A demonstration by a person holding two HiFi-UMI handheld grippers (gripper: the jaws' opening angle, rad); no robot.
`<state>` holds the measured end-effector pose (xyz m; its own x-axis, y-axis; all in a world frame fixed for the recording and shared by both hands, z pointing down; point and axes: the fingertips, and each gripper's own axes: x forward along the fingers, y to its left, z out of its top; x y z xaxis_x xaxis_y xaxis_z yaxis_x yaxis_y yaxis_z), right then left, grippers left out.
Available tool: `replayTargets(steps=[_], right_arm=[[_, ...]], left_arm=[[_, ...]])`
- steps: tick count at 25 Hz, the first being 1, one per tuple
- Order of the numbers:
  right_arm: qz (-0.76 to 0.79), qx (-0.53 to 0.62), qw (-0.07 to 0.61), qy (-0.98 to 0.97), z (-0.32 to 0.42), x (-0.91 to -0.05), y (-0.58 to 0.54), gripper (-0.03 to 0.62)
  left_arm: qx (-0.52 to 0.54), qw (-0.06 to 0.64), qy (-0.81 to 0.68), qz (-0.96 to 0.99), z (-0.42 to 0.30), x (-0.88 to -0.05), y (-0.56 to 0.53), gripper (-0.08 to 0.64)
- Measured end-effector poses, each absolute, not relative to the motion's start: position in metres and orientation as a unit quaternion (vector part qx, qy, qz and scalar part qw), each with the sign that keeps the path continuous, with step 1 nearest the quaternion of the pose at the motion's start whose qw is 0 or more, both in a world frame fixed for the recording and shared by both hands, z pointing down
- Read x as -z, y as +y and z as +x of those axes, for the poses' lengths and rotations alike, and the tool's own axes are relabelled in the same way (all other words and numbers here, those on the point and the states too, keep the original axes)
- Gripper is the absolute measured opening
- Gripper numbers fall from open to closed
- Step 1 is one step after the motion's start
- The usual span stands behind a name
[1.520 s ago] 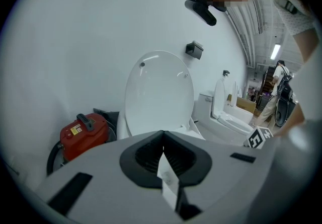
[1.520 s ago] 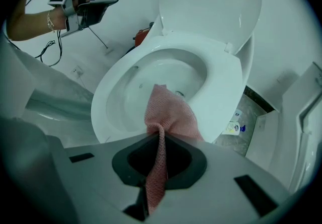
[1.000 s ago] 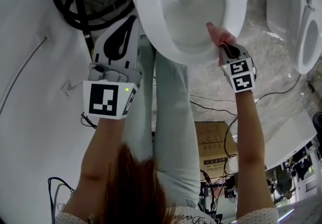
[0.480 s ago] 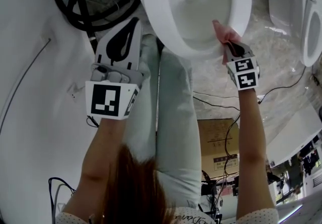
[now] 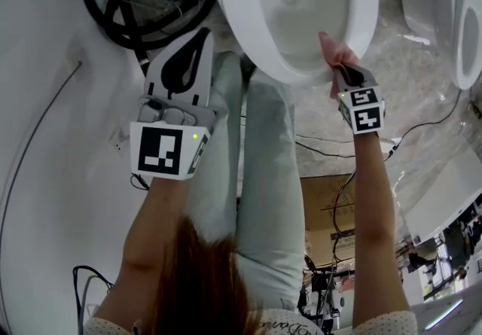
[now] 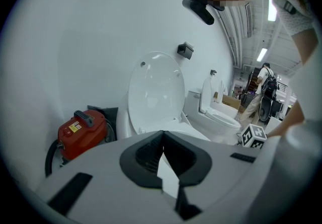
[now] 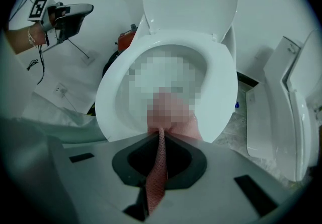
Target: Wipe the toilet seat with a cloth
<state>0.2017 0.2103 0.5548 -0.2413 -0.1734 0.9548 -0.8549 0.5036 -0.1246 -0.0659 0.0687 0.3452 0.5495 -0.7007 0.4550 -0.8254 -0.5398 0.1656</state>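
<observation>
The right gripper (image 5: 340, 70) has its jaws pinched on a pink cloth (image 7: 160, 165), whose free end lies on the toilet seat (image 5: 364, 21) at its near rim, on the person's right. The left gripper (image 5: 197, 36) hangs beside the seat's left edge, jaws pressed together on nothing. A good wipe likely needs the cloth pressed flat and dragged along the rim, clear of the bowl (image 5: 297, 2).
</observation>
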Motion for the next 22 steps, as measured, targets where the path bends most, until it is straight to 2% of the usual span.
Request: replayTargets(steps=[22], right_arm=[[0.387,-0.406,0.442,-0.7,0.148,-0.556,0.242,0.026]], left_arm=[[-0.17,0.198,-0.439,0.86,-0.093,-0.348,0.075,0.002]])
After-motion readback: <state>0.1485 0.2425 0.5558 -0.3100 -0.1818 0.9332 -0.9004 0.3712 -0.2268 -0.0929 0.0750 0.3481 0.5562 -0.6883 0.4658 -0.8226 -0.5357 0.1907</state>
